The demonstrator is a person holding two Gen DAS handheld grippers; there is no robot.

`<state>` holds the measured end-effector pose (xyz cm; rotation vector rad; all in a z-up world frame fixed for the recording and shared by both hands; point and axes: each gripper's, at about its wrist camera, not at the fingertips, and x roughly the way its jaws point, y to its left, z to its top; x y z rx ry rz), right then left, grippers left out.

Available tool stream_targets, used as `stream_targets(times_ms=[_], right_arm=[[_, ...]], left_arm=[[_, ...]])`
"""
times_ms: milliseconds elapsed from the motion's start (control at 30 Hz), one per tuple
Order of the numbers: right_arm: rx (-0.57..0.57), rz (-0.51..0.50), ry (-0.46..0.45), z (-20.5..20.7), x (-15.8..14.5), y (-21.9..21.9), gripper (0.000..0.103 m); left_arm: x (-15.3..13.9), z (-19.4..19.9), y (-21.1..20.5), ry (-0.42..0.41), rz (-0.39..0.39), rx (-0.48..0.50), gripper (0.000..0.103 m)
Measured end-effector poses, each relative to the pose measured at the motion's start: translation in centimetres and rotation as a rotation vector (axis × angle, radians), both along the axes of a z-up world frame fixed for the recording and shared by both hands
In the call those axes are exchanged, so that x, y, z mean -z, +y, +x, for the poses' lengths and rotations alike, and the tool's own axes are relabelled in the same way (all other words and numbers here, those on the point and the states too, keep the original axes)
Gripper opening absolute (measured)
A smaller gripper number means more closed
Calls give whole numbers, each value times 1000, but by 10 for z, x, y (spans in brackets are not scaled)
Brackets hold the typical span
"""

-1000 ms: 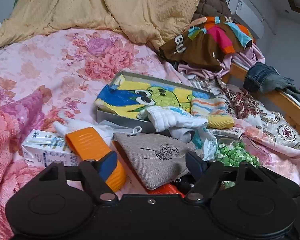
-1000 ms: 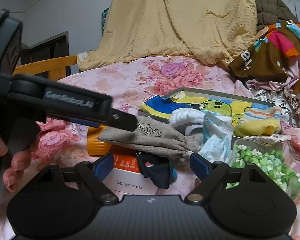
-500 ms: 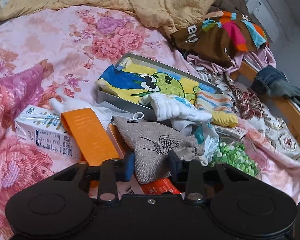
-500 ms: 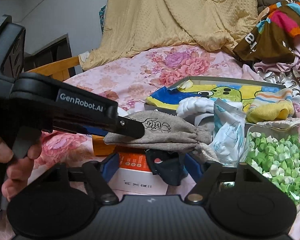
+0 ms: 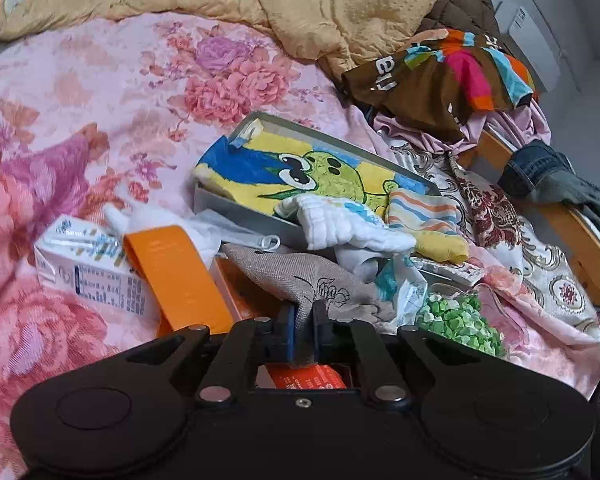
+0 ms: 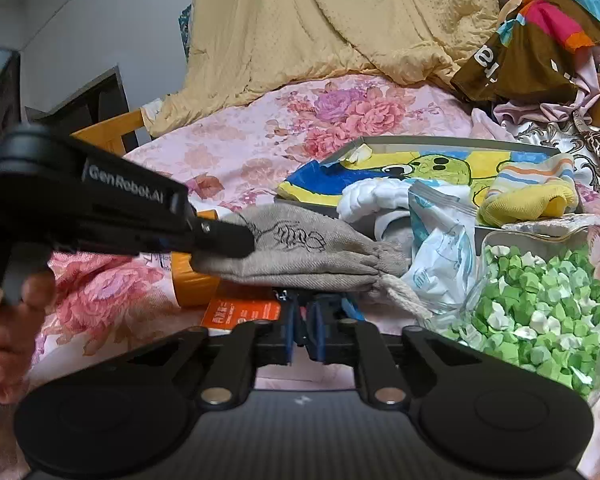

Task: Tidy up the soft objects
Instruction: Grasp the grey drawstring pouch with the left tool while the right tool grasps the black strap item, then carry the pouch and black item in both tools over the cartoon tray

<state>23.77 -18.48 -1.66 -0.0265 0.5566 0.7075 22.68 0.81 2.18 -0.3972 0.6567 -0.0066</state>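
Your left tongs (image 5: 303,330) pinch the near edge of the grey drawstring pouch (image 5: 300,276), which lies across an orange box (image 6: 240,310) on the floral bed (image 5: 100,120). Your right tongs (image 6: 303,334) are pressed together on a dark cloth (image 6: 350,306) under that pouch, beside the jar of green paper stars (image 6: 540,300).

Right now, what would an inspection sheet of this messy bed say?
Surface: bed under a pink floral sheet.
Job's things: grey pouch; box holding a frog towel, white glove and striped sock.
Clutter: carton, orange holder, jar of green stars, plastic bag.
Grippers: left gripper shut on the pouch; right gripper shut, load unclear.
Cables: nothing seen.
Surroundings: tan quilt, clothes pile, wooden frame.
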Motion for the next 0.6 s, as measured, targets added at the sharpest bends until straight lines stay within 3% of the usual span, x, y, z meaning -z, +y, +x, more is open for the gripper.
stream_targets(times_ms=[233, 433, 600], right_arm=[[-37, -43, -75, -23, -16, -4, 3], [-16, -224, -319, -60, -32, 4, 3], [15, -275, -419, -77, -39, 6, 3]], left_arm=[[-29, -13, -5, -8, 99, 28, 7], [-60, -28, -8, -86, 190, 2, 6], [-82, -36, -19, -129, 251, 20, 6]])
